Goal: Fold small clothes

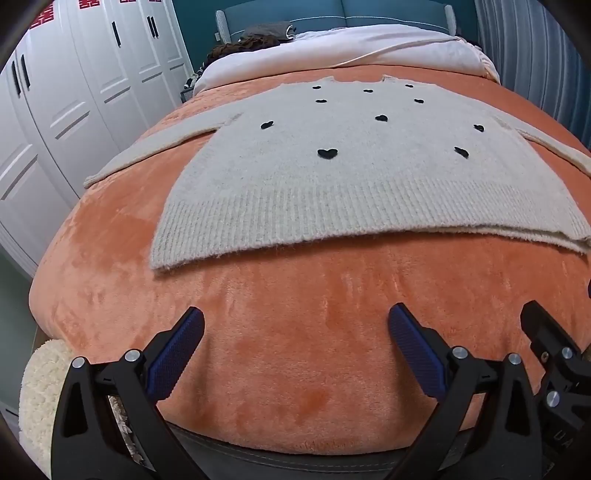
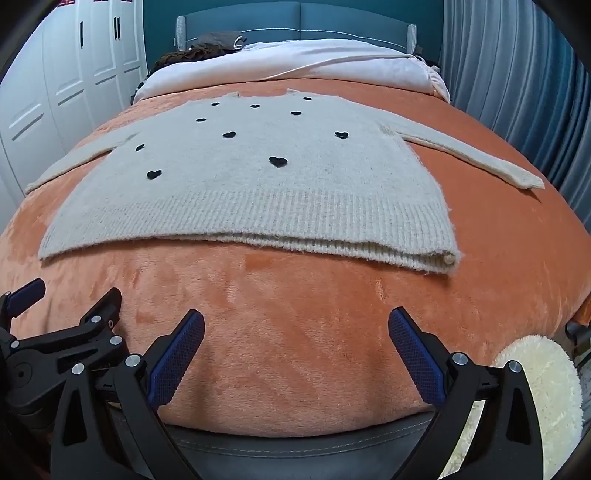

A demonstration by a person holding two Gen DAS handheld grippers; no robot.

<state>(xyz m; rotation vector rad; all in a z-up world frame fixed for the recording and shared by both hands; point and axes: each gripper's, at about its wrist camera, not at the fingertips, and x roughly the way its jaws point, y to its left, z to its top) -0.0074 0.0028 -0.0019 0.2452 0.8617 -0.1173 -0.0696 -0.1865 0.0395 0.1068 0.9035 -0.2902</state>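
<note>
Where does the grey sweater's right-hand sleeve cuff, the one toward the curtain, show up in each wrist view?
Left wrist: cuff at the right edge, partly cut off.
Right wrist: cuff fully visible, upper right, lying flat on the orange blanket.
Shared landmark: the teal headboard at top centre.

Sweater (image 1: 332, 184): fuzzy light-grey knit, matt, ribbed band along the hem, small black heart patches that look flat and felt-like. Blanket (image 1: 314, 332) under it: orange plush fleece, short pile, slight sheen with brush marks in the nap. Left gripper (image 1: 295, 336) and right gripper (image 2: 295, 336): matt black plastic frames, bare silver metal screw heads, blue pads (image 2: 177, 362) with a fine cross-hatched grippy texture. Duvet (image 1: 388, 48) at the far end: smooth white cloth, matt. Headboard (image 2: 295, 18): teal upholstery with stitched seams. Wardrobe doors (image 1: 74, 92): white, smooth, semi-gloss. Cream rug (image 2: 539, 387): nubby, looped pile. Curtain (image 2: 498, 74): grey pleated cloth.
</note>
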